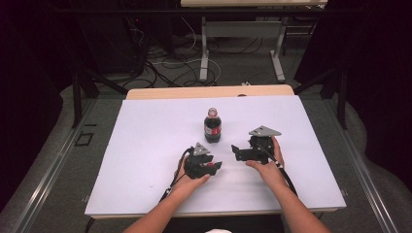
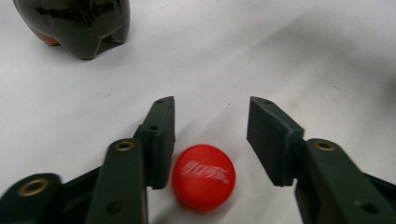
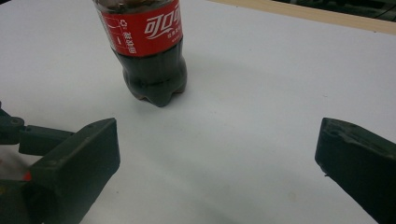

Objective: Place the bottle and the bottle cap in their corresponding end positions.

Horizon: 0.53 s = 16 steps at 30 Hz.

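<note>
A cola bottle (image 1: 212, 126) with a red label stands upright and uncapped in the middle of the white table. Its base shows at the top left of the left gripper view (image 2: 74, 23), and its lower half stands ahead in the right gripper view (image 3: 149, 56). The red cap (image 2: 203, 177) lies flat on the table between the jaws of my left gripper (image 2: 212, 126), close to one pad and clear of the other. The left gripper (image 1: 214, 166) is open, just in front of the bottle. My right gripper (image 1: 235, 150) (image 3: 217, 140) stands wide open with nothing in it, right of the bottle.
A white sheet (image 1: 145, 145) covers the table, with a wooden edge (image 1: 209, 91) showing at the far side. Beyond it are cables on the floor (image 1: 170, 63) and another table's legs (image 1: 204, 53). Dark curtains hang at both sides.
</note>
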Available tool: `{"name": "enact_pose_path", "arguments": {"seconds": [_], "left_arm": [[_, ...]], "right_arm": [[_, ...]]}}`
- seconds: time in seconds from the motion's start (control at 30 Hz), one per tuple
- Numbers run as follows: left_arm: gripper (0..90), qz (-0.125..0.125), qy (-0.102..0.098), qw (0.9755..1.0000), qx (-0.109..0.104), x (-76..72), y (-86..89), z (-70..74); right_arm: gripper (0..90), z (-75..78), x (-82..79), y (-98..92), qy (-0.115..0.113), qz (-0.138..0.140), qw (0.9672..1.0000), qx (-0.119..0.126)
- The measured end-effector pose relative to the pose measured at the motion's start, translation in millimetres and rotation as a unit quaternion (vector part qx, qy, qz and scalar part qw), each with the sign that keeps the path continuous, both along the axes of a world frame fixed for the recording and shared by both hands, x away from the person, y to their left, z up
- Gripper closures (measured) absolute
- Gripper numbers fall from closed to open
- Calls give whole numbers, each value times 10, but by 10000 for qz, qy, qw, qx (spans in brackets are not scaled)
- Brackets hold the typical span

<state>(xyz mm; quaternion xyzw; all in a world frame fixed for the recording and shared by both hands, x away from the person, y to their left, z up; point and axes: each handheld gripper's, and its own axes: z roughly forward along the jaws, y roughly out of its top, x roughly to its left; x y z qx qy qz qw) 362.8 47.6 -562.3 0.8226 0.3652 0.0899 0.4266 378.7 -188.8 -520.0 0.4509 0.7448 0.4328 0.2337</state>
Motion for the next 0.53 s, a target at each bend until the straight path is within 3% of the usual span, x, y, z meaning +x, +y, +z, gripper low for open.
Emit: {"name": "enact_pose_path", "arguments": {"seconds": [0.17, 0.27, 0.37, 0.43, 0.53], "left_arm": [[323, 101, -63, 9998, -132, -8, 73, 80], [249, 125, -231, 9996, -131, -6, 158, 173], [234, 132, -292, 9994, -157, -12, 289, 279], [224, 280, -418, 9985, -199, -17, 390, 332], [224, 493, -375, 9978, -219, -11, 568, 416]], "right_arm": [[0, 9, -56, -59, -15, 0, 10000, -11], [0, 9, -93, -94, -35, -14, 10000, -5], [0, 16, -126, -133, 7, -61, 10000, 15], [0, 18, -141, -164, -1, -74, 10000, 33], [0, 15, -159, -202, 11, -67, 10000, 68]]}}
